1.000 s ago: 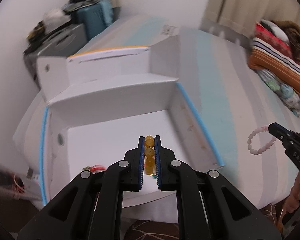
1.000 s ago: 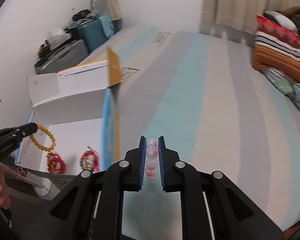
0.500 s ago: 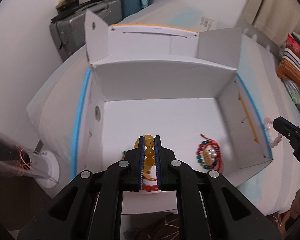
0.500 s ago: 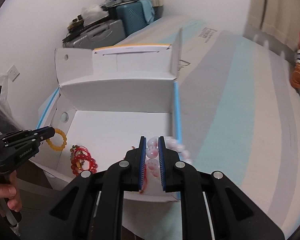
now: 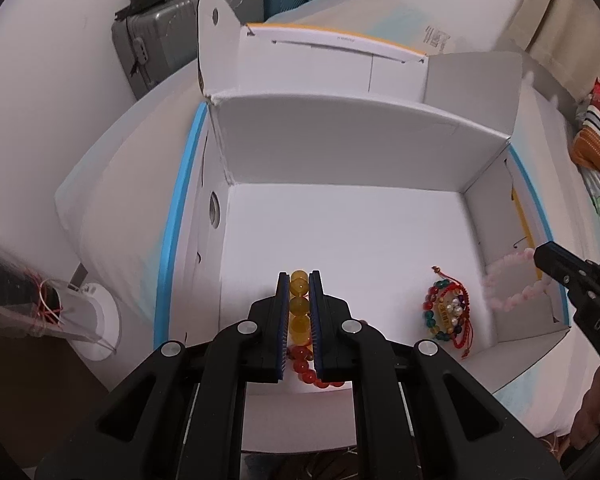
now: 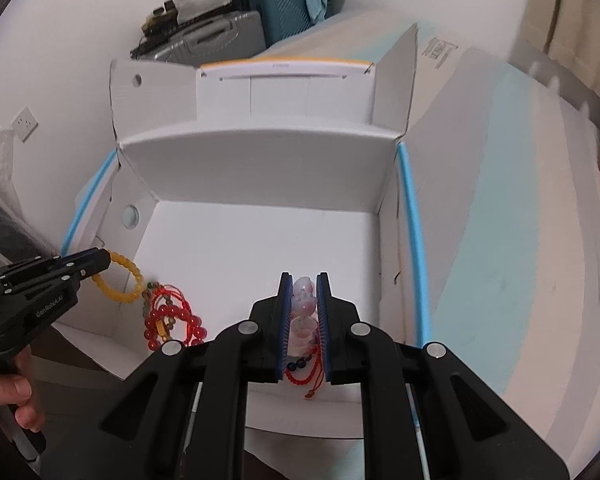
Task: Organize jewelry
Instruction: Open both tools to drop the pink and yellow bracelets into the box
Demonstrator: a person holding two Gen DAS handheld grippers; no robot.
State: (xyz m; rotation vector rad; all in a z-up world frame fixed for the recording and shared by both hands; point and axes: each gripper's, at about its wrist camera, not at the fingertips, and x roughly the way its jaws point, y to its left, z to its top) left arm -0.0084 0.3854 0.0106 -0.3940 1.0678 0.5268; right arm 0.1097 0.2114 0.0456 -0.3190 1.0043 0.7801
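My left gripper [image 5: 299, 280] is shut on a yellow bead bracelet [image 5: 299, 308], held over the near left part of the open white box [image 5: 340, 160]; the bracelet also shows hanging from it in the right wrist view [image 6: 120, 280]. My right gripper [image 6: 304, 284] is shut on a pink bead bracelet [image 6: 303, 304], held over the box's near right part; the bracelet also shows in the left wrist view [image 5: 508, 288]. A red bead bracelet [image 6: 172, 320] and a multicoloured bracelet with red cord [image 5: 448, 312] lie on the box floor.
The box [image 6: 260, 168] stands on a bed with a striped cover [image 6: 500, 220], its flaps raised. Suitcases [image 6: 236, 36] stand against the wall behind. A folded striped cloth [image 5: 596, 140] lies at far right. A white stand [image 5: 96, 320] is left of the box.
Both grippers have moved from beside the bed to over the box, each carrying its bracelet. The box's inside with two bracelets came into view.
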